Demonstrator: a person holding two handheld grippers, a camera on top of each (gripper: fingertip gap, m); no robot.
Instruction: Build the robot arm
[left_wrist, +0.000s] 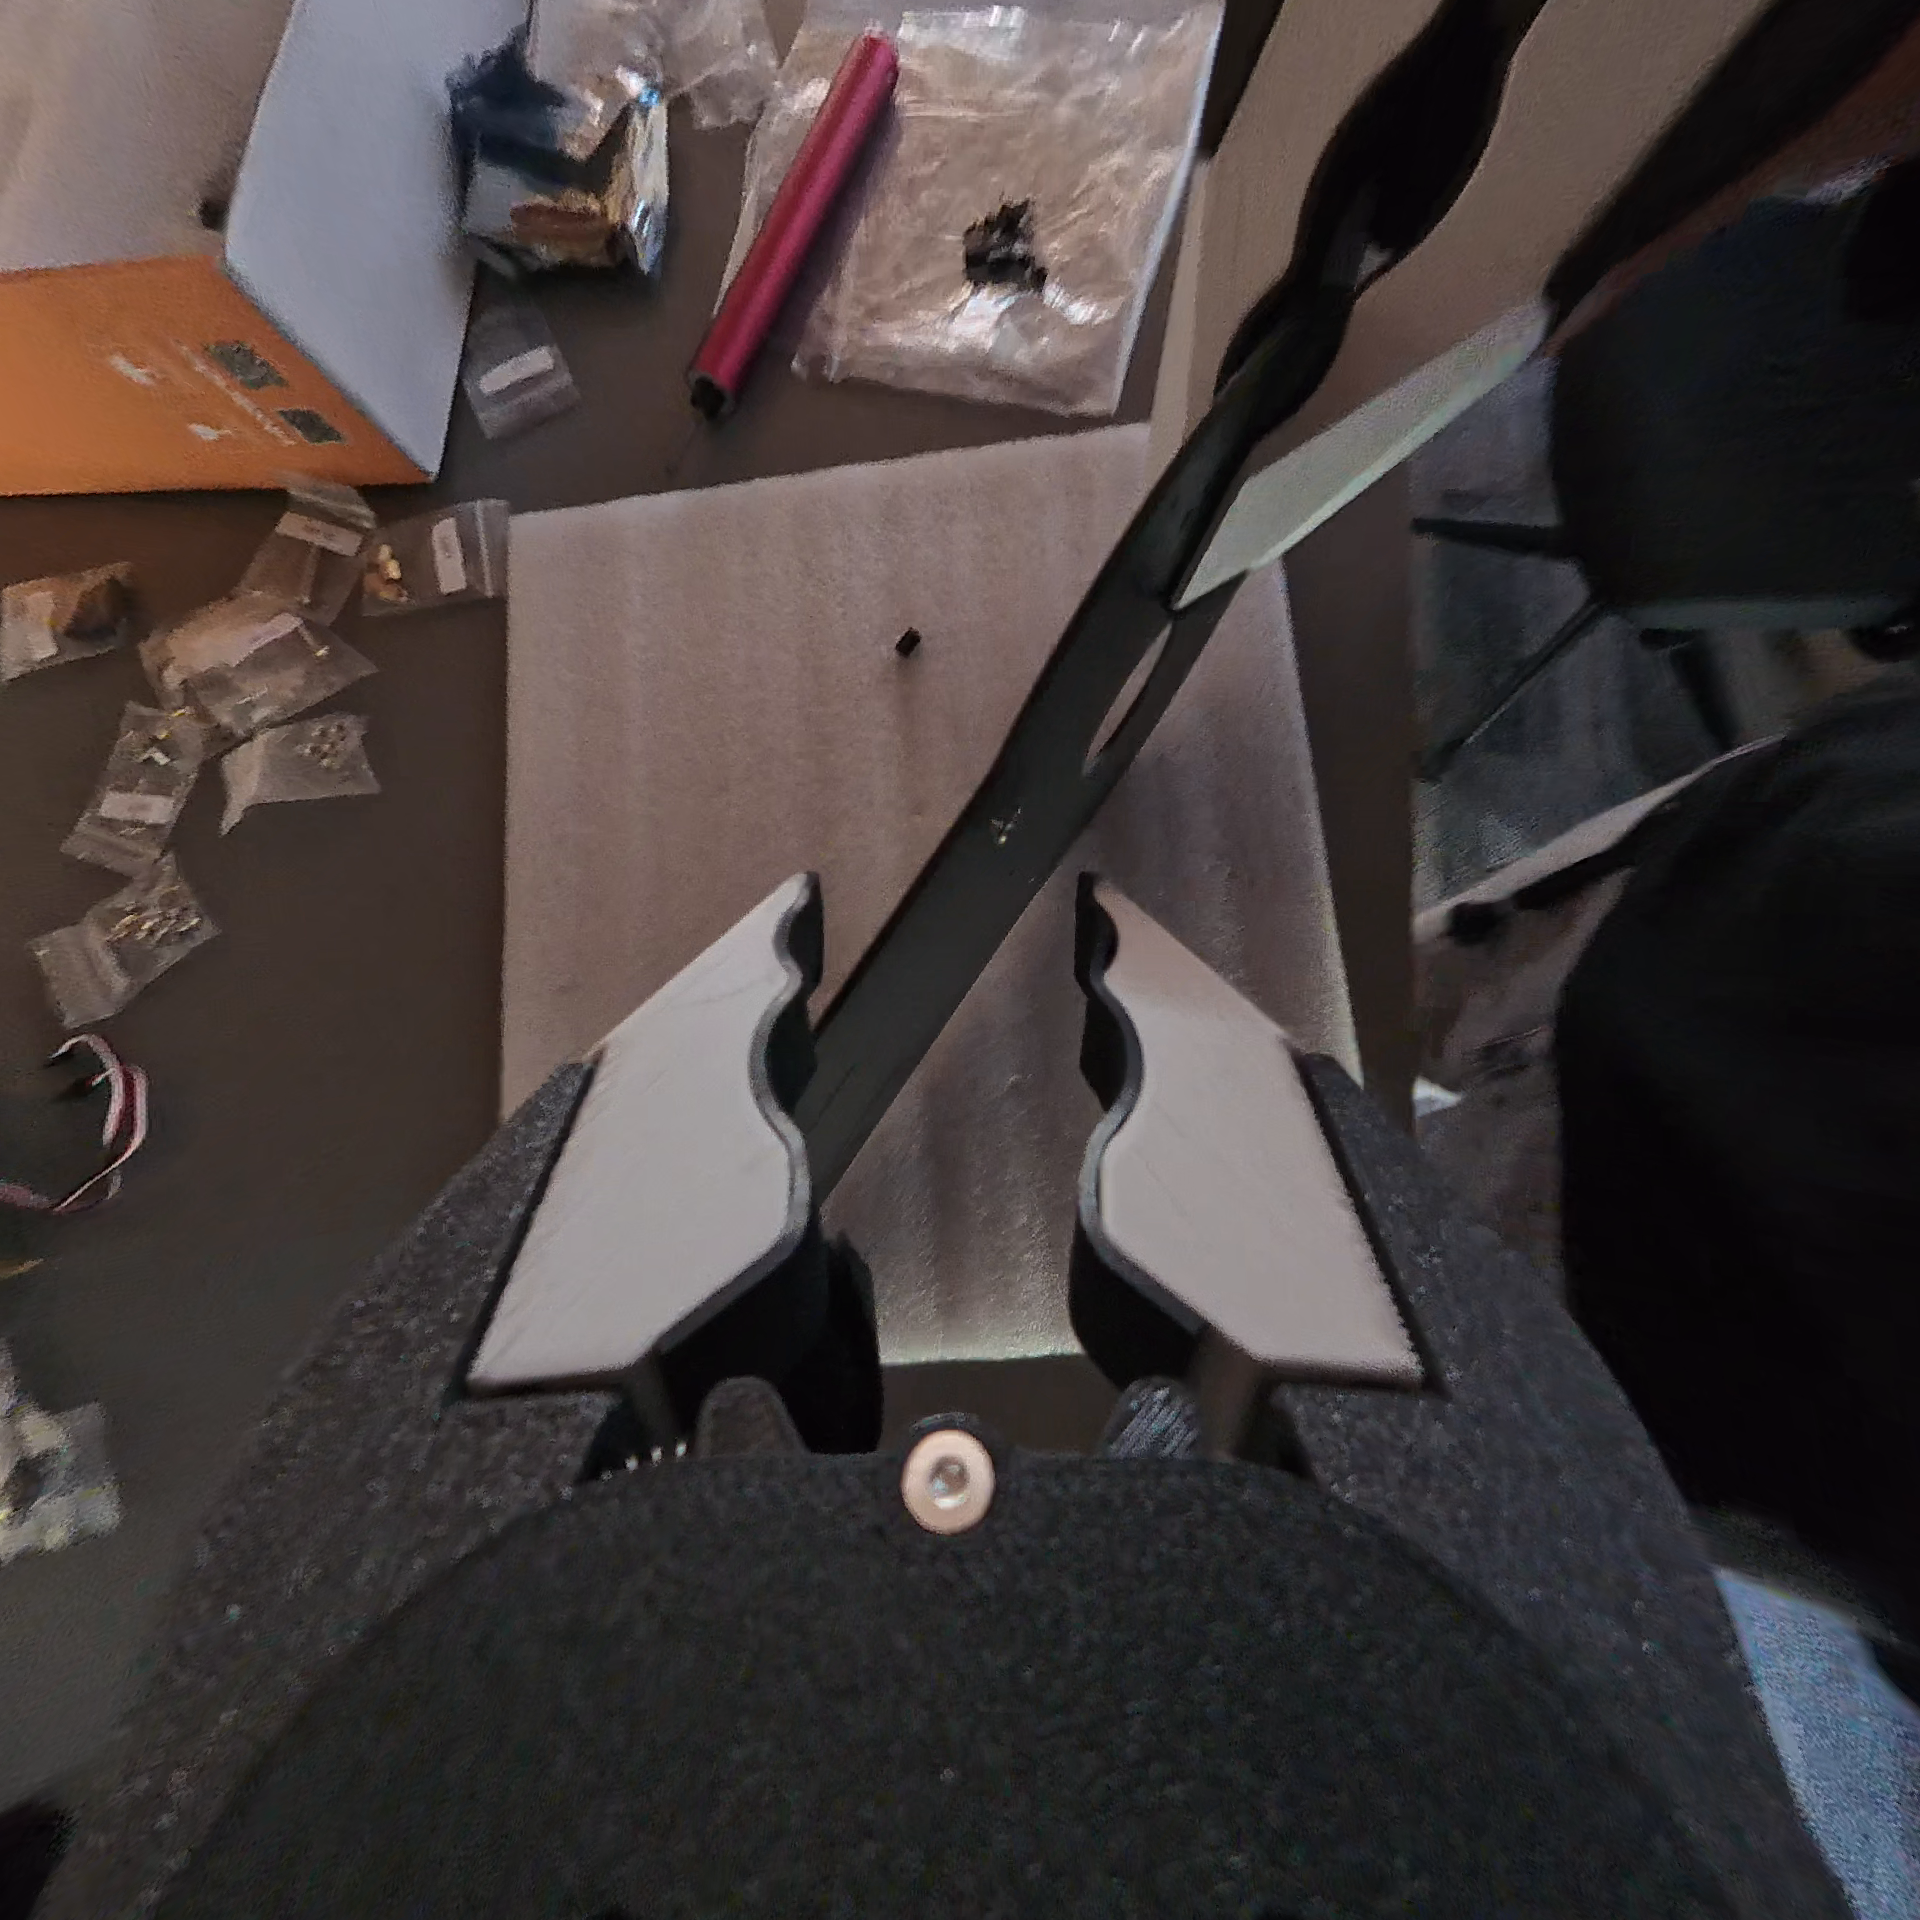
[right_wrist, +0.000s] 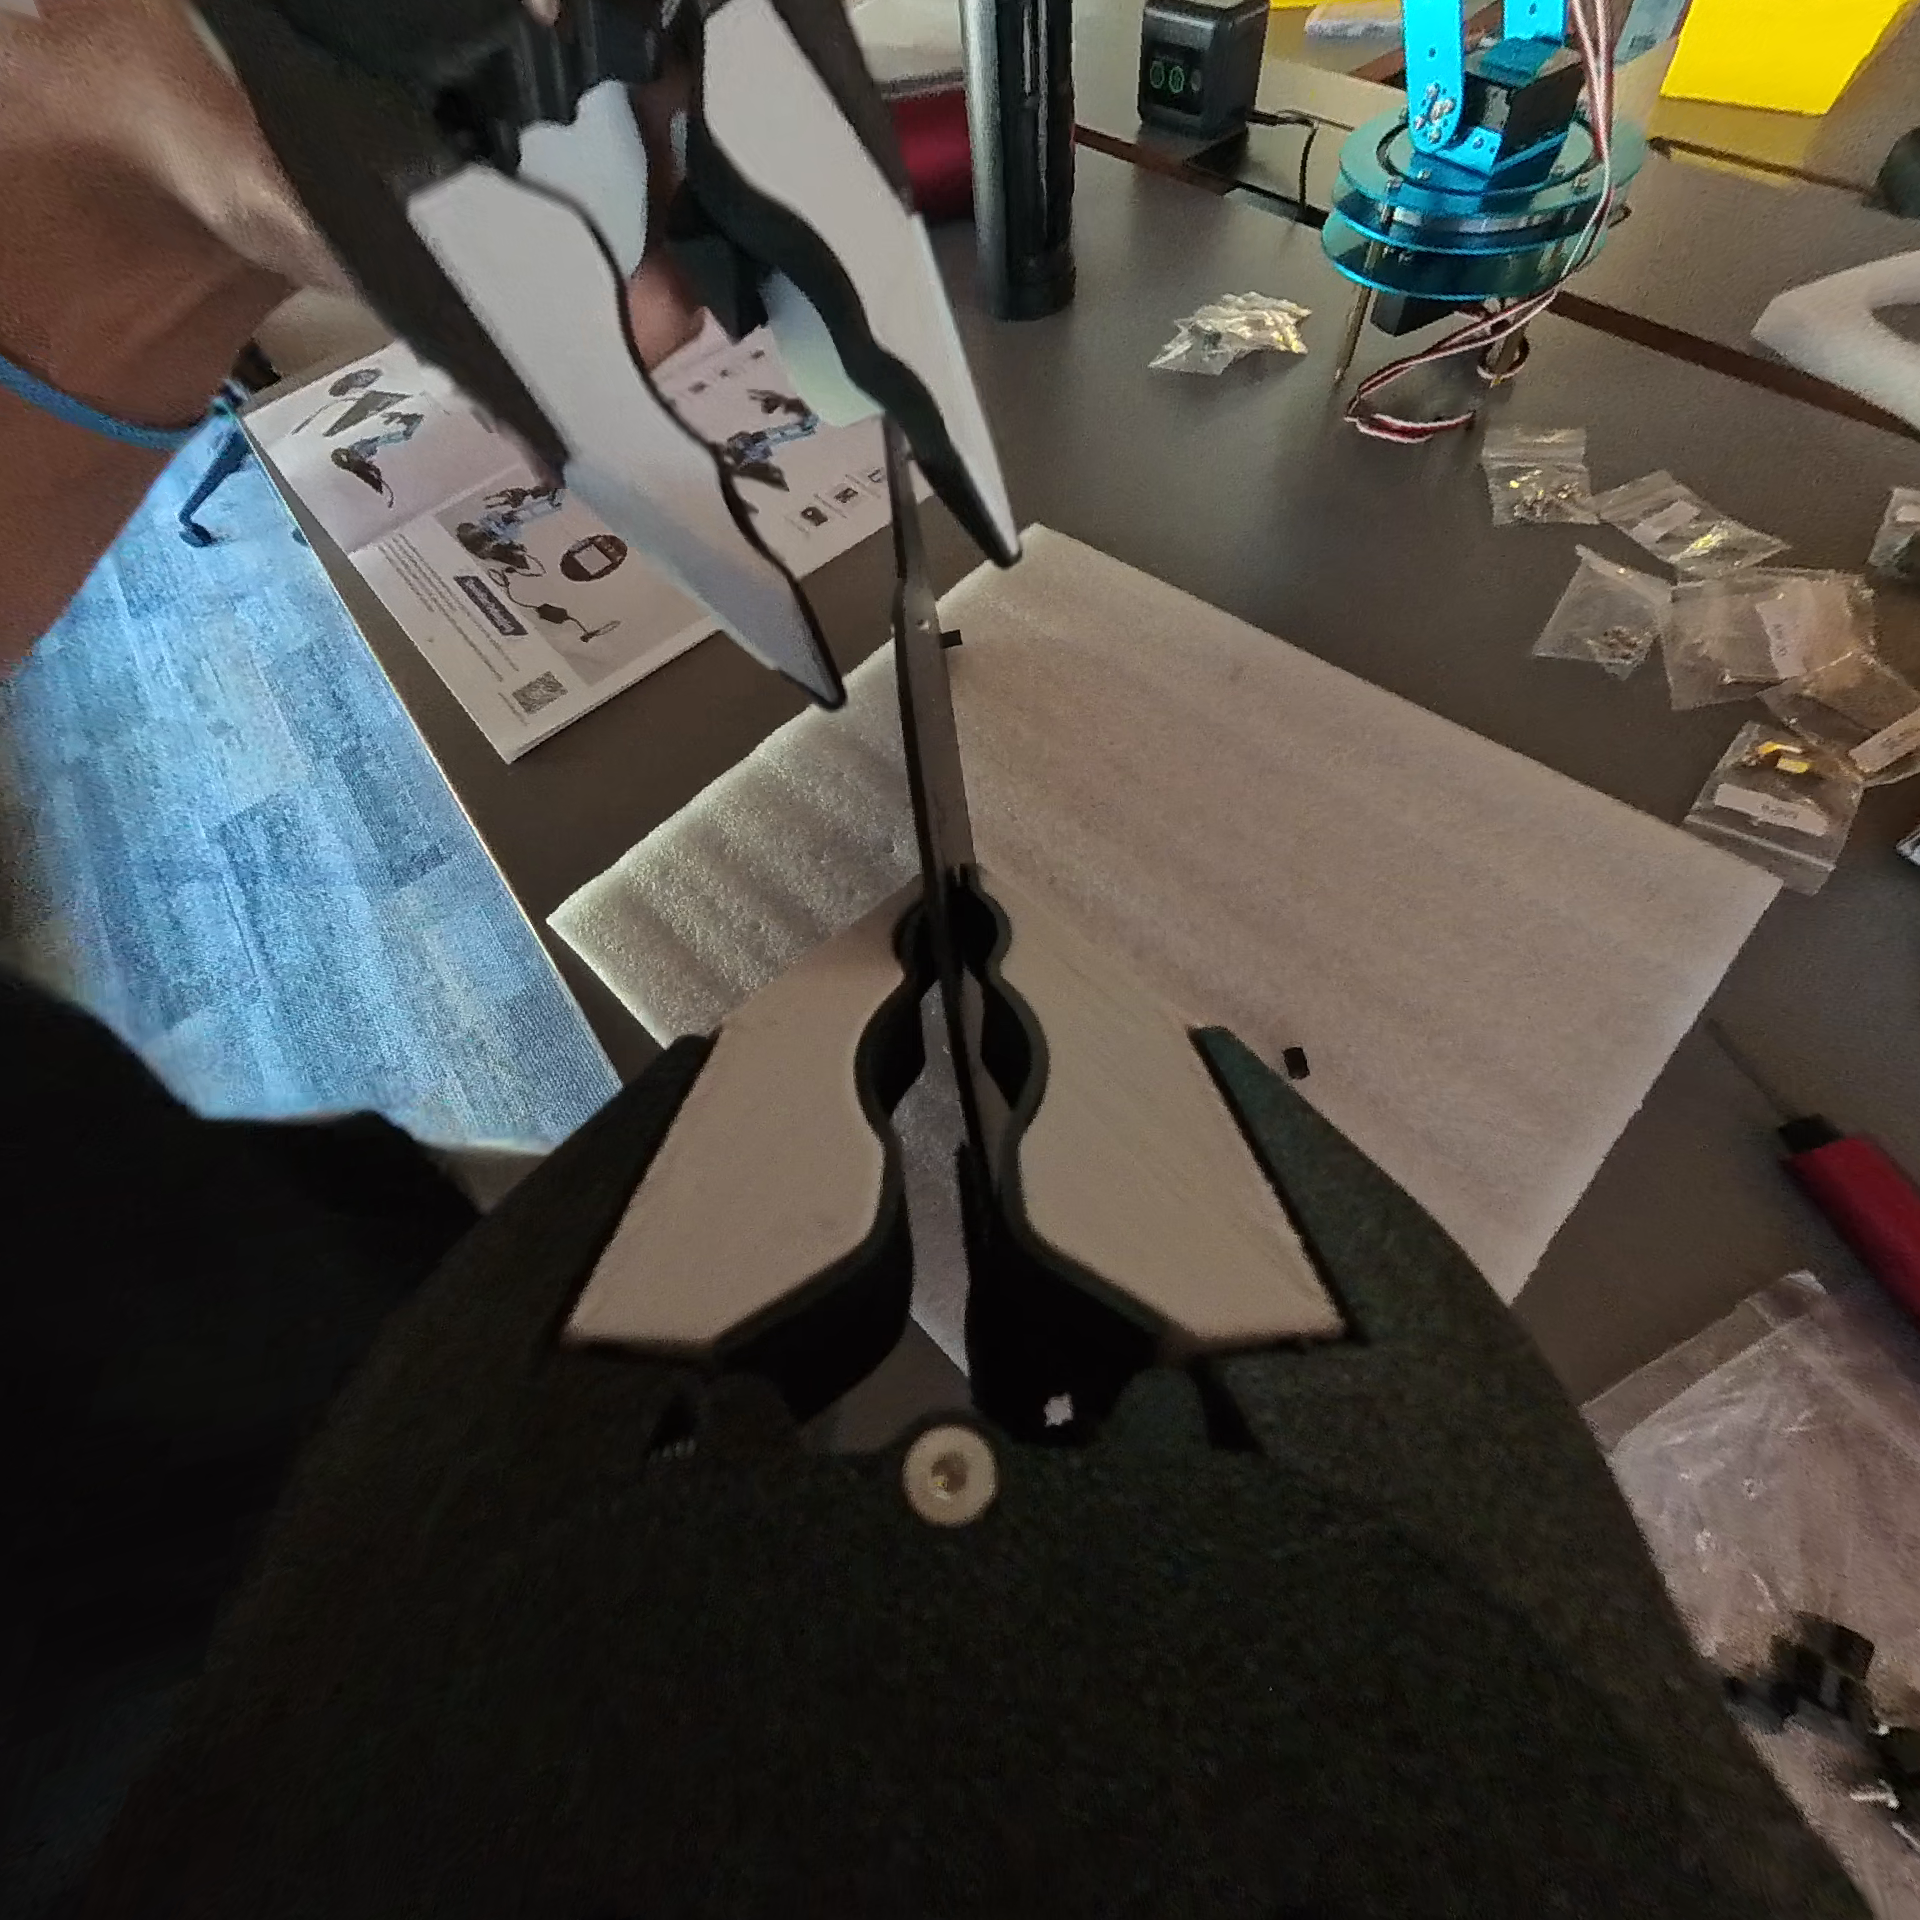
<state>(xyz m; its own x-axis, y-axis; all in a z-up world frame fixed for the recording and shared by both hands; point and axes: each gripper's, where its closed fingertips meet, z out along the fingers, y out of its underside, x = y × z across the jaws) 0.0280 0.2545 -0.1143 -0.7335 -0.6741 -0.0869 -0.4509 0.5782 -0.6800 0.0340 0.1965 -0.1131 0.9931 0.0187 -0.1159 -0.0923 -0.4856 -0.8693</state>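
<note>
right gripper (right_wrist: 951, 914) has its fingers pressed onto a long flat black strip (right_wrist: 928, 717), pinching one end and holding it up over the white foam sheet (right_wrist: 1299, 831) on the table (right_wrist: 1299, 499). left gripper (left_wrist: 940, 904) sits at the strip's other end, fingers spread wide, the strip just brushing the inner edge of its left finger (left_wrist: 675, 1143). a tiny black part (left_wrist: 906, 641) lies on the foam. small parts bags (left_wrist: 260, 686), a red tube (left_wrist: 795, 208) and a blue robot arm kit (right_wrist: 1486, 156) are scattered around.
</note>
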